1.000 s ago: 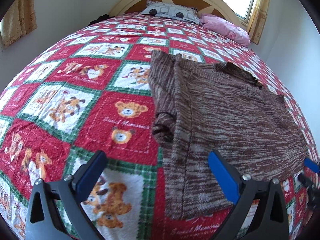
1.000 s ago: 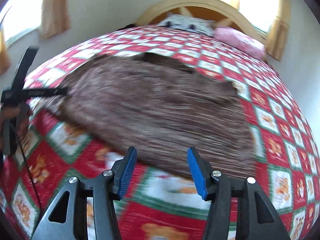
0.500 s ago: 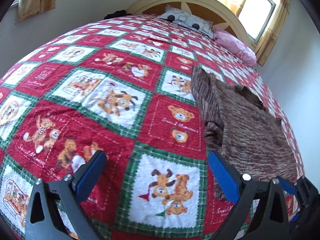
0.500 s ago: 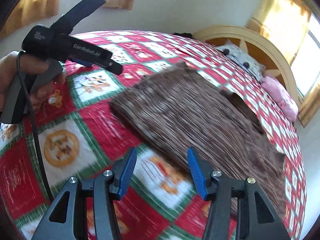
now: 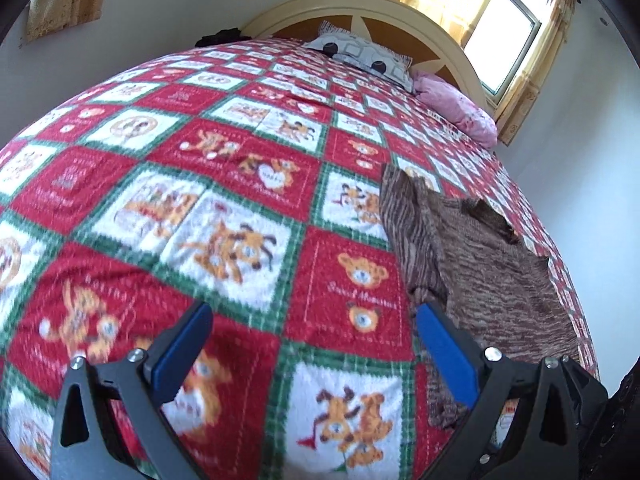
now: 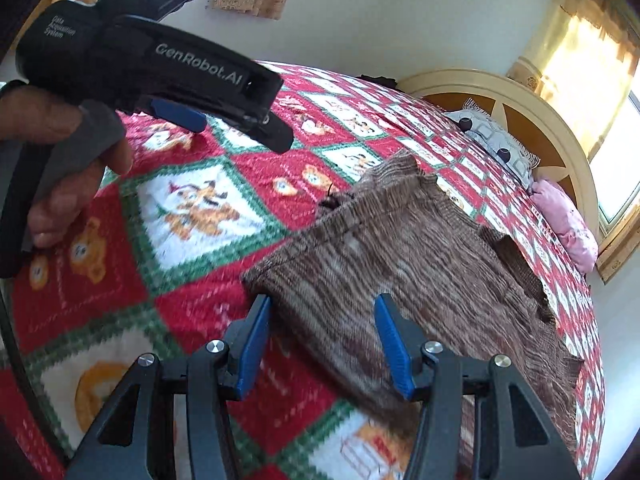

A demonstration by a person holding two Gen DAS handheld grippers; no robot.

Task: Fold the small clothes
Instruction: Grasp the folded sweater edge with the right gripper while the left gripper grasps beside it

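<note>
Lying spread flat on the bear-patterned quilt (image 5: 224,216), the brown knitted garment (image 6: 420,264) occupies the side of the bed nearer the window (image 5: 504,36), its neckline turned toward the pillows (image 5: 360,56) at the headboard and one sleeve folded in along its near edge. Neither tool grips it: the right gripper (image 6: 322,344) hangs with its blue pads apart and nothing clamped between them, framing the near corner of the knit where the hem meets the side seam, while the left gripper (image 5: 312,356) has its fingers spread wide over bare quilt, the garment's edge lying just past its right-hand pad. From the right wrist view the left tool also shows at the upper left, held in a person's hand (image 6: 60,168), well off the fabric. I judge the step in hand to be the approach for a fold, with both tools lining up along the garment's near side and no fold of the body made yet. The next move seems to call for the right gripper to drop onto that near corner and close on the fabric, and for the left to shift sideways onto the edge of the knit, so both can lift and carry the side across together. Loose knit like this may sag or stretch if only one corner is raised.
</note>
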